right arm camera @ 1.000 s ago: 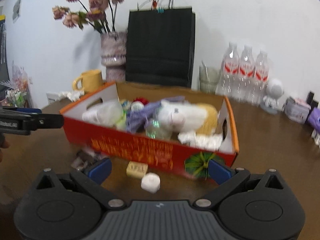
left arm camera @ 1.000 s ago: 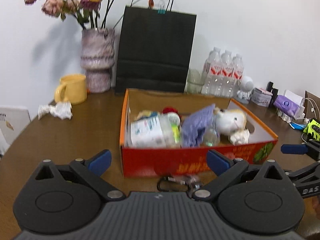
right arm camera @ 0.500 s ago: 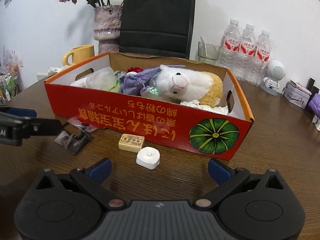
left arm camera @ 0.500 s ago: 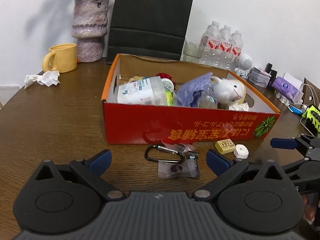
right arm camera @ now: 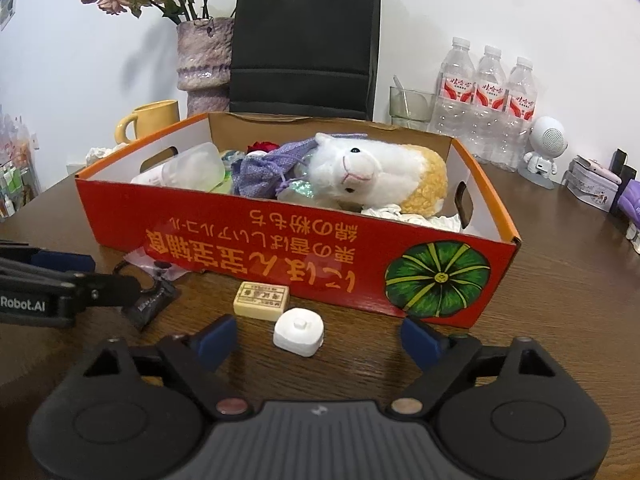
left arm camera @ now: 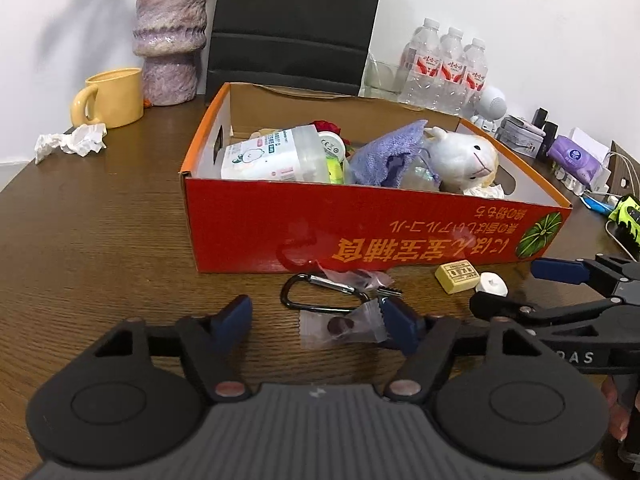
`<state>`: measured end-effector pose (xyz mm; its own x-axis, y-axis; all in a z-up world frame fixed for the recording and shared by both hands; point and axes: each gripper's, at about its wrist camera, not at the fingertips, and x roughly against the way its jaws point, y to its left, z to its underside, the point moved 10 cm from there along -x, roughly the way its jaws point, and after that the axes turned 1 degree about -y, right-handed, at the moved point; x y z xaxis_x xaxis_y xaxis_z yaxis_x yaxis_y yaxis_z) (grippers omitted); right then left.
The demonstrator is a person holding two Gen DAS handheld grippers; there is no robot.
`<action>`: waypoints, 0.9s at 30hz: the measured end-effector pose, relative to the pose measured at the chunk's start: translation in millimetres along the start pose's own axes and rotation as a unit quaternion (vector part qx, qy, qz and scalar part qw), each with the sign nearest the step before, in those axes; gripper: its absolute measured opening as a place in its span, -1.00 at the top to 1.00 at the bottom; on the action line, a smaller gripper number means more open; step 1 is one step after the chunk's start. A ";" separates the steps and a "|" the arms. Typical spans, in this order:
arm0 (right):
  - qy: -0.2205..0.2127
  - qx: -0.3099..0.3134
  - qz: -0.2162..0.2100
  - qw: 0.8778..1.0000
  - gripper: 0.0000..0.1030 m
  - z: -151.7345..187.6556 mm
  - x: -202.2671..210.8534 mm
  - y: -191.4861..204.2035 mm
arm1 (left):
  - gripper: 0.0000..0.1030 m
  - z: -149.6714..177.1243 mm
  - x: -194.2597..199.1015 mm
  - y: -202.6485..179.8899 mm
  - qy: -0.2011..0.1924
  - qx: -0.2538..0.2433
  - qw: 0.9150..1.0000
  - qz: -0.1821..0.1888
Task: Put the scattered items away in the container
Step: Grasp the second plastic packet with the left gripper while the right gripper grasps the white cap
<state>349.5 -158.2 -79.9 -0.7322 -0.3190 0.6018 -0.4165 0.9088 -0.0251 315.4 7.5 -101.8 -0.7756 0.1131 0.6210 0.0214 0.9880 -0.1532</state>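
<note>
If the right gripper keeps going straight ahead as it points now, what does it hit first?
Probably the small white cap-like piece, lying between the open jaws of the right gripper; behind it stands the red box. Depth is uncertain.

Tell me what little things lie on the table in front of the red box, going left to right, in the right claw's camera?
Crinkly clear wrapper → dark packet → yellow block → white knob thing.
</note>
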 end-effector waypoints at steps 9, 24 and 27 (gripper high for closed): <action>0.004 -0.015 -0.022 1.000 -0.05 1.6 -2.5 1.9 | -0.02 2.7 3.8 2.4 -0.010 -0.010 1.000 0.005; -0.007 0.000 -0.039 0.999 0.49 4.4 5.8 9.3 | 0.41 4.6 6.5 2.1 -0.020 -0.029 0.999 0.003; -0.008 -0.001 -0.041 0.999 0.49 4.8 6.6 10.0 | 0.42 5.0 7.0 0.9 -0.022 -0.034 0.999 0.003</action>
<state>337.9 -152.5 -80.0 -0.7040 -0.3960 0.5896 -0.4743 0.8800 0.0247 306.9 8.7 -101.3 -0.8027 0.1154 0.5850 0.0670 0.9923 -0.1038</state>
